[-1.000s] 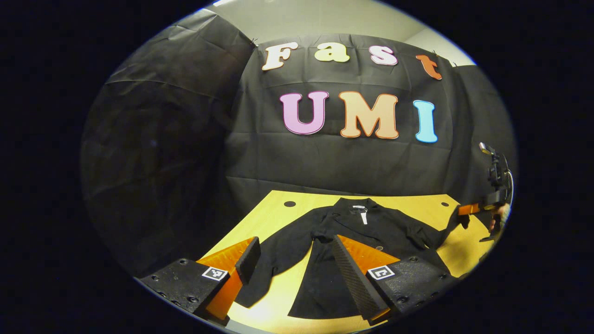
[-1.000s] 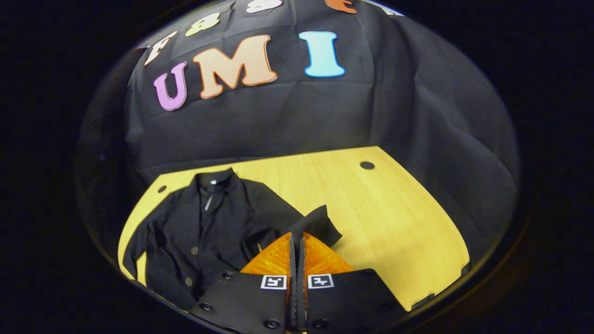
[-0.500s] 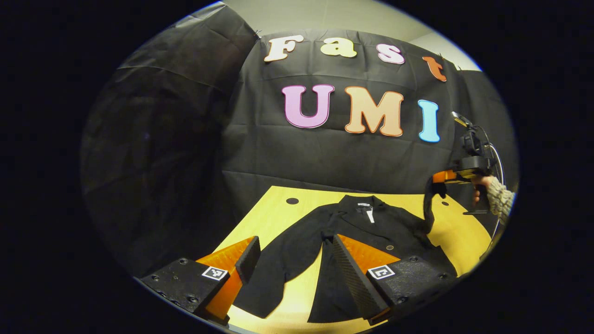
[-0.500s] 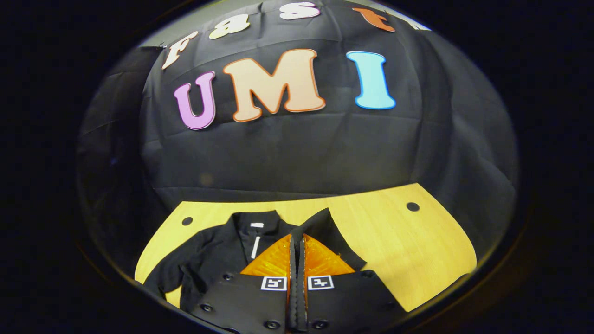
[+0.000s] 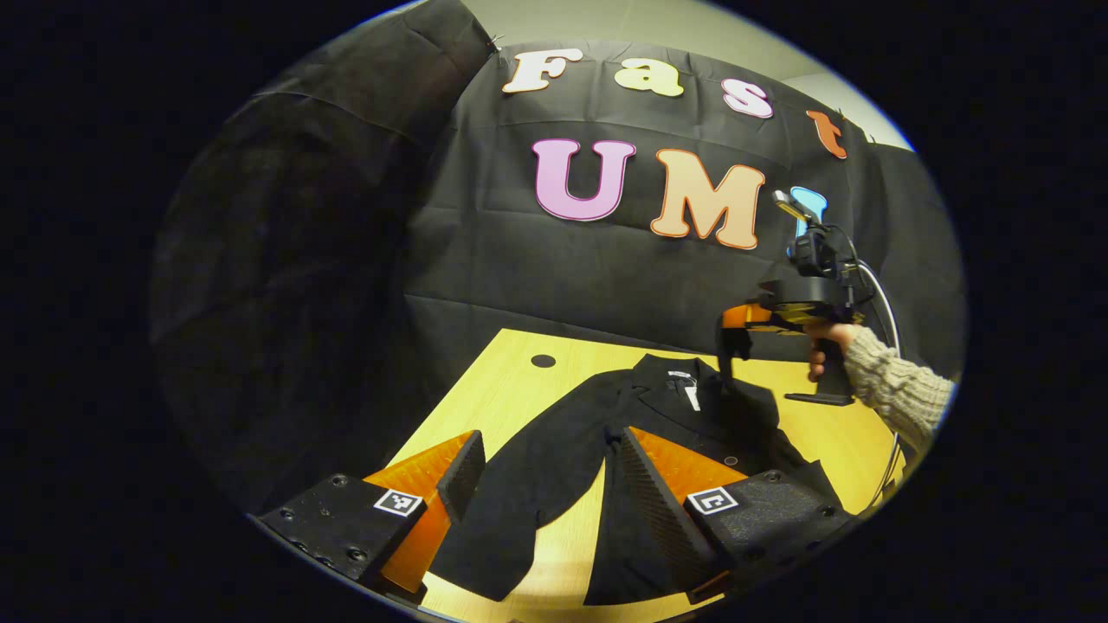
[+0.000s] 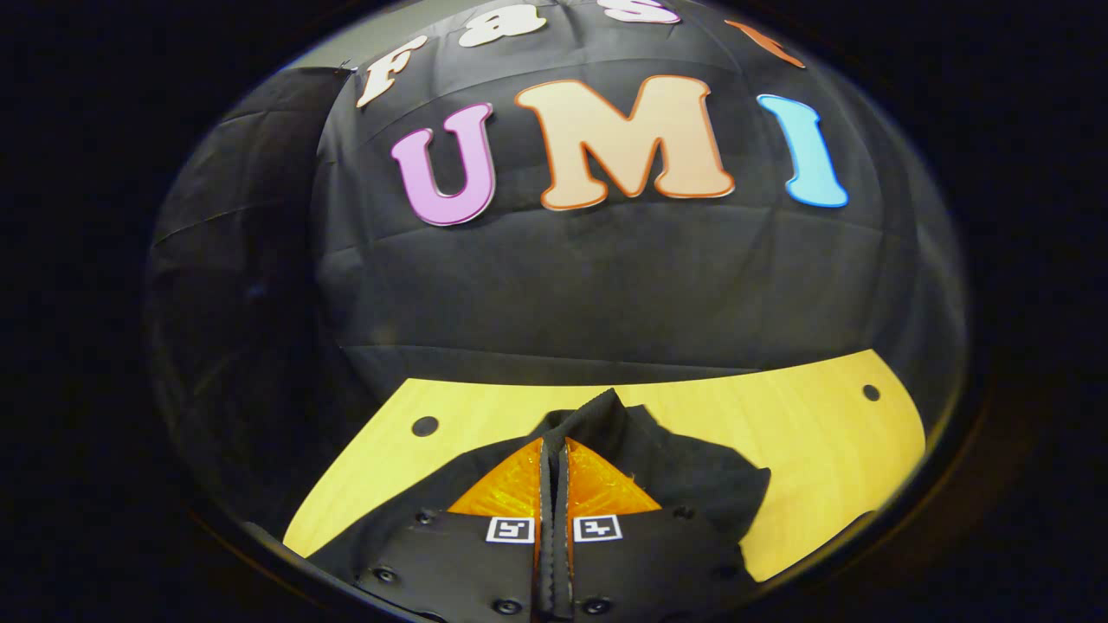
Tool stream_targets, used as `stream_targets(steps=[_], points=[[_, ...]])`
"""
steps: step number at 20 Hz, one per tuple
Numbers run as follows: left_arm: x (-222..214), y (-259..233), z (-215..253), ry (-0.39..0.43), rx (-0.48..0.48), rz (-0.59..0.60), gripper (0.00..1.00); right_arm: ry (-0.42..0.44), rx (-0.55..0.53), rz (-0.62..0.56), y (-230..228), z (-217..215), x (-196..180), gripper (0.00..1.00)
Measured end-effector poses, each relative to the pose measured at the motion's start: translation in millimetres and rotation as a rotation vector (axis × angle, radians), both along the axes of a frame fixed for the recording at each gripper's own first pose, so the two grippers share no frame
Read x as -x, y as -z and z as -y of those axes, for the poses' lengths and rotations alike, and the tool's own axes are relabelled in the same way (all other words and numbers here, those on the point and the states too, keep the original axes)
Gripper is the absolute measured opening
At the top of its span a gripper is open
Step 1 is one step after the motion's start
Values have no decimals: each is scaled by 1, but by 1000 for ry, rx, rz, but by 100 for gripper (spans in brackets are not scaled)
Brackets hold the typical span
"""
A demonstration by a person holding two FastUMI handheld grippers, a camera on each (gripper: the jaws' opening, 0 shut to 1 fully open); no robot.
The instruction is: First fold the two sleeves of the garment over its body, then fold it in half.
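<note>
A black button-front garment [image 5: 563,450] lies spread on the yellow table [image 5: 511,372], collar toward the wall. My left gripper [image 5: 545,459] hovers open above its lower body, with nothing between the fingers. One sleeve [image 5: 511,519] lies flat by the left finger. In the left gripper view, my right gripper [image 5: 731,320] is raised over the collar area, shut on the other sleeve's cuff [image 5: 725,350], which hangs down from it. In the right gripper view, my right gripper [image 6: 551,446] is shut on that sleeve [image 6: 684,476], and the cloth bunches around the fingertips.
A hand in a knit sleeve [image 5: 892,389] holds the right gripper, with a cable looping behind it. The table has small round holes [image 5: 543,360] near its back corners [image 6: 872,392]. Bare tabletop [image 6: 822,433] lies to the right of the garment. Black cloth walls stand close behind.
My right gripper has lifted the sleeve cuff off the table's right side and carried it up and inward over the garment's body. The left gripper stays open in about the same place.
</note>
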State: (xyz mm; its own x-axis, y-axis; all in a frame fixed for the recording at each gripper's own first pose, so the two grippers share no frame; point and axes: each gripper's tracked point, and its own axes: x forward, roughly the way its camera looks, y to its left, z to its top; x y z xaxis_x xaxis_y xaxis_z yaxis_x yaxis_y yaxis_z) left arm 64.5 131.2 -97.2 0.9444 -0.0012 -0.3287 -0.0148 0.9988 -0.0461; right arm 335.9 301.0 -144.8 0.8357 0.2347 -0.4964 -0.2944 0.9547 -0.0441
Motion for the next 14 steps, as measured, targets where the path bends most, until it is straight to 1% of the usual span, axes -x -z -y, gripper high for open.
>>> stream_targets(steps=[4,6,8,10,12,14], points=[[-5,3,-2,10,1,-6,95,-71,54,-37,45,-45,-6,2],[-2,7,-5,6,6,-10,95,-102,88,-70,71,-57,-7,2],[0,13,-8,-1,14,-20,95,-138,99,-113,100,-70,-5,2],[1,21,-13,-12,18,-38,95,-176,110,-135,118,-78,-1,2],[6,31,-18,-27,27,-59,95,-195,130,-158,132,-80,-1,5],[11,36,-22,-45,44,-74,95,-209,149,-175,142,-78,-3,10]])
